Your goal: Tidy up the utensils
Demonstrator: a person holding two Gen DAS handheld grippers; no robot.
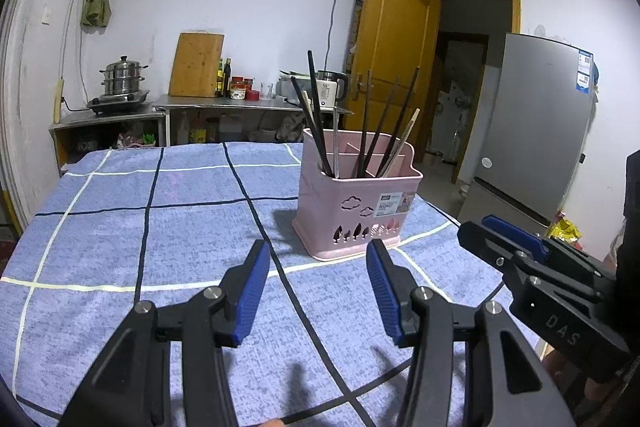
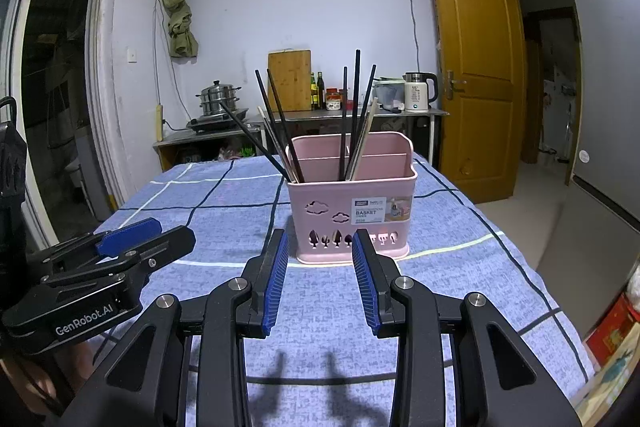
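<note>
A pink plastic utensil basket point(image 1: 352, 215) stands on the blue checked tablecloth point(image 1: 160, 227). It also shows in the right wrist view point(image 2: 352, 219). Several dark and pale chopsticks point(image 1: 372, 131) stand in its compartments, leaning outward; they also show in the right wrist view point(image 2: 352, 119). My left gripper point(image 1: 318, 255) is open and empty, just in front of the basket. My right gripper point(image 2: 320, 243) is open and empty, close to the basket's front wall. Each gripper shows at the edge of the other's view: the right gripper point(image 1: 480, 227) and the left gripper point(image 2: 168, 231).
The table's right edge point(image 2: 560, 307) drops off near a grey fridge point(image 1: 536, 131). Behind the table stand a steel counter point(image 2: 340, 115) with a steamer pot point(image 2: 218, 99), cutting board, bottles and kettle point(image 2: 418, 91). An open wooden door point(image 2: 472, 67) is at the right.
</note>
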